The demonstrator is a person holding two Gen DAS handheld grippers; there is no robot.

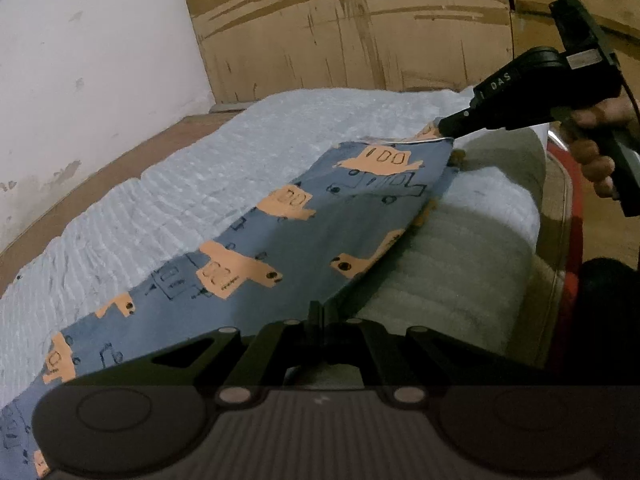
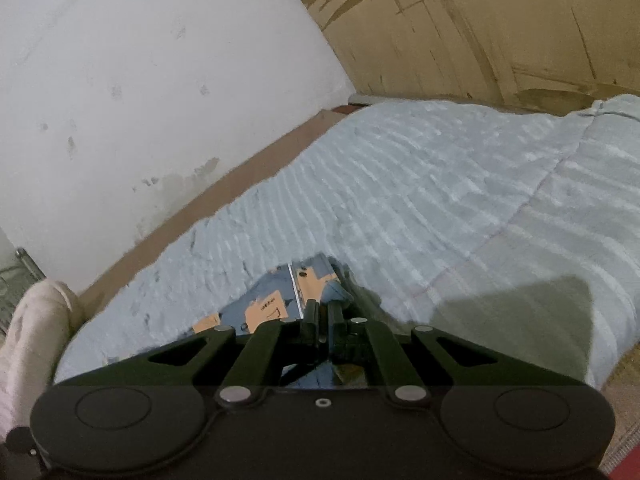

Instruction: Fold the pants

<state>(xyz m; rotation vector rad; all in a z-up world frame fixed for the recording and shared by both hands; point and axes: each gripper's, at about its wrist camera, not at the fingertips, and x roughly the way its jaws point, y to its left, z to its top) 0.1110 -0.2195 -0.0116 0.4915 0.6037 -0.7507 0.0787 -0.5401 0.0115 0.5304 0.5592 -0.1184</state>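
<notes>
The bed (image 1: 168, 184), under its pale blue ribbed cover, fills the middle of both views, with a white wall (image 1: 88, 60) at upper left and cardboard panels (image 1: 360, 24) along the top. Across that cover, from lower left towards upper right in the left wrist view, you have the pants (image 1: 280, 240): blue cloth with orange patches, stretched taut and partly lifted between your two tools.

By the look of it, you are in the middle of a fold, carrying one edge of the cloth over the bed. What the next move calls for is keeping both corners level and the cloth tight, then laying the carried edge squarely onto the part resting on the cover before you let go; slack on one side would skew the crease.

Your right hand (image 1: 592, 152), at the right edge of the left wrist view, grips its handle with the right tool (image 1: 442, 126) angled down and leftward, clenched on the far corner near the hem. In its own view the right tool's tips are pinched on a bit of the same patterned cloth at centre frame.

The left tool (image 1: 316, 314), at the bottom centre of its view, is clamped on the near edge, pointing downwards over the bed.
</notes>
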